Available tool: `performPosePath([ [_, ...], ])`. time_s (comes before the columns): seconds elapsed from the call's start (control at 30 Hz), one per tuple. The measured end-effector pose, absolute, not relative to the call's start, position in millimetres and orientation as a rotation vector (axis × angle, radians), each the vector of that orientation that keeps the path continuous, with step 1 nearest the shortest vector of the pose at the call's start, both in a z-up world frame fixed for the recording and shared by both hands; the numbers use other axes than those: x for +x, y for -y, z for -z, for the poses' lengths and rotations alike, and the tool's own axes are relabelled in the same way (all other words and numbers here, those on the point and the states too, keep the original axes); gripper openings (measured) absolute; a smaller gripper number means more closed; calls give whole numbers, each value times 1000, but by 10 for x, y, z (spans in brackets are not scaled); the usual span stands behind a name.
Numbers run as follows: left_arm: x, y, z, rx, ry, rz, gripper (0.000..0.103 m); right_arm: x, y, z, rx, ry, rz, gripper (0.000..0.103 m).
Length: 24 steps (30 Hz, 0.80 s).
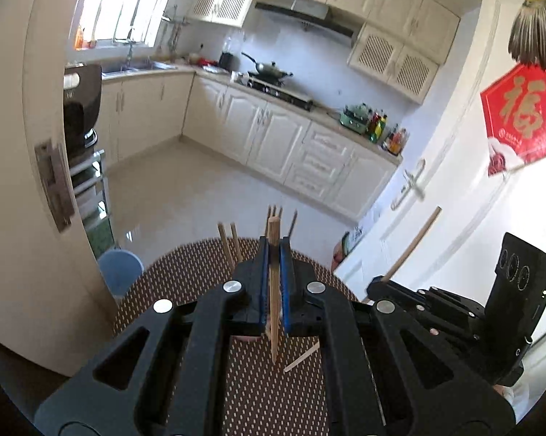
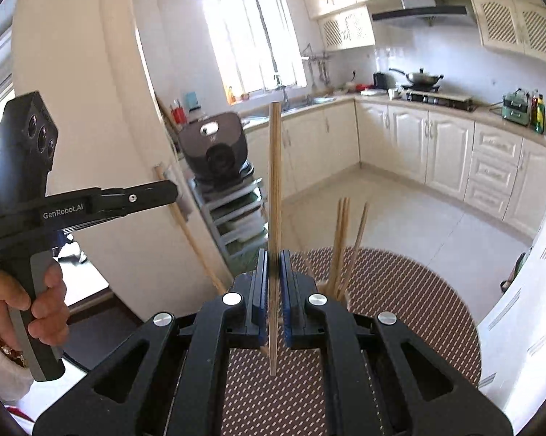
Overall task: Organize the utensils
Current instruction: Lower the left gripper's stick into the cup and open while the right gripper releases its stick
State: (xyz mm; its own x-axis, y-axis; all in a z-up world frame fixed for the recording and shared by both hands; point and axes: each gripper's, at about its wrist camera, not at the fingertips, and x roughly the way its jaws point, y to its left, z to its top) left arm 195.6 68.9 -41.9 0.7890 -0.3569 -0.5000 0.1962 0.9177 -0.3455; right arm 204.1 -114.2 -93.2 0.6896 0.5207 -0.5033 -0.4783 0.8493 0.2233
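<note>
My left gripper (image 1: 274, 245) is shut on a wooden chopstick (image 1: 274, 309) that stands upright between its blue pads, above the round table with a brown patterned mat (image 1: 185, 276). Several more chopsticks (image 1: 229, 243) stand upright just behind it; what holds them is hidden. A loose chopstick (image 1: 302, 356) lies on the mat. My right gripper (image 2: 274, 256) is shut on a long upright chopstick (image 2: 275, 181). Beside it stand several chopsticks (image 2: 342, 239). In the right wrist view, a hand (image 2: 44, 309) holds the left gripper (image 2: 174, 190) with its slanted chopstick (image 2: 196, 243).
A curved cream wall (image 1: 29, 181) lies to the left and a white door (image 1: 454, 189) to the right. A blue stool (image 1: 120, 272) stands by the table's far edge. A rack with a dark appliance (image 2: 218, 152) stands beyond the table. Kitchen cabinets (image 2: 436, 145) lie far back.
</note>
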Motion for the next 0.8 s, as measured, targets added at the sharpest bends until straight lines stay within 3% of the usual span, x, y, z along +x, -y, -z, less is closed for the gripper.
performPosePath([
  [0.8,2807,-504,438,-291,-584,232,6,2991,1458,1237,109,-613,-549,5],
])
